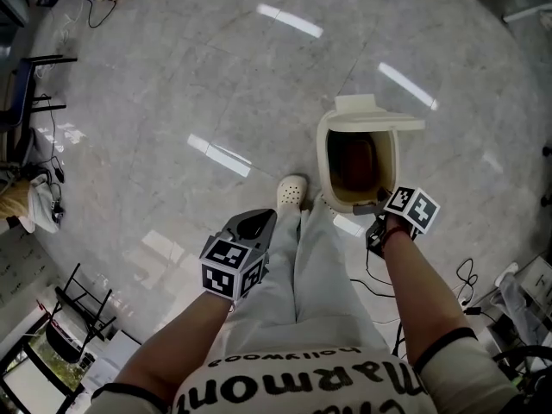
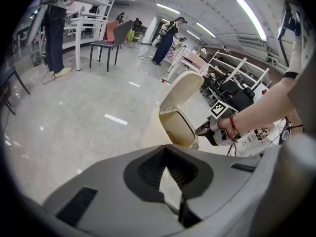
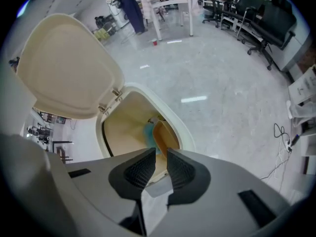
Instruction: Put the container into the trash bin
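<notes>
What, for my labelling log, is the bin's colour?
Cream; the bin shows best in the right gripper view.

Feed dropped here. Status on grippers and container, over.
Left gripper shut, empty. Right gripper open, empty, over the trash bin. Container inside the bin, lid up. Nothing blocking.

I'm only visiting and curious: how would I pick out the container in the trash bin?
Find the cream trash bin on the grey floor, lid flipped up, just beyond the right hand-held gripper. Inside lies the container: orange-brown, teal at one edge, the only coloured thing against the bin's pale walls.
</notes>
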Motion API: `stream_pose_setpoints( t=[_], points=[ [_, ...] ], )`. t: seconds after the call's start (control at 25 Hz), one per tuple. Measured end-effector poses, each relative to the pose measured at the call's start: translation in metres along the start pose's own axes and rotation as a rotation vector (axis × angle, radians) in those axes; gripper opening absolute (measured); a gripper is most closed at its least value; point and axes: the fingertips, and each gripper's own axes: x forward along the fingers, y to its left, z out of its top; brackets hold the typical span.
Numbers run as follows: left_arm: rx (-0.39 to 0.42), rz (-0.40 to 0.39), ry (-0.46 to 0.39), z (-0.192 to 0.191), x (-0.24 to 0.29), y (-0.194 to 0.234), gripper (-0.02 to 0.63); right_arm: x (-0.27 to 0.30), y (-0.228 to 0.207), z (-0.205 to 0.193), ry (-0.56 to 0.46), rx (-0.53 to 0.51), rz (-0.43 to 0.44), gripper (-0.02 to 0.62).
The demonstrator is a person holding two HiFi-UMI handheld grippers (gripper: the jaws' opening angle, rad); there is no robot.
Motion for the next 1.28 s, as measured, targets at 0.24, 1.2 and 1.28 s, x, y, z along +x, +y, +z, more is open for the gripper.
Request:
stream_pose_setpoints(
  t=[0.24,1.2,1.28],
  points=[
    [0.069,-0.026,-0.01,0.011,-0.022,-0.029,-0.008,-0.044,-0.007,-0.006,-0.02,0.036,0.021,0.052],
    [0.127,-0.266,-0.463,0.214,-0.11,-0.139,0.009,-0.28,0.101,0.113,-0.484,-0.043,0.557,0.052],
    [0.139,-0.306,-0.518,0.235,-0.126,-0.16,0.005,-0.311,0.113,0.124,-0.543,-0.071,0.642,0.052]
  ],
)
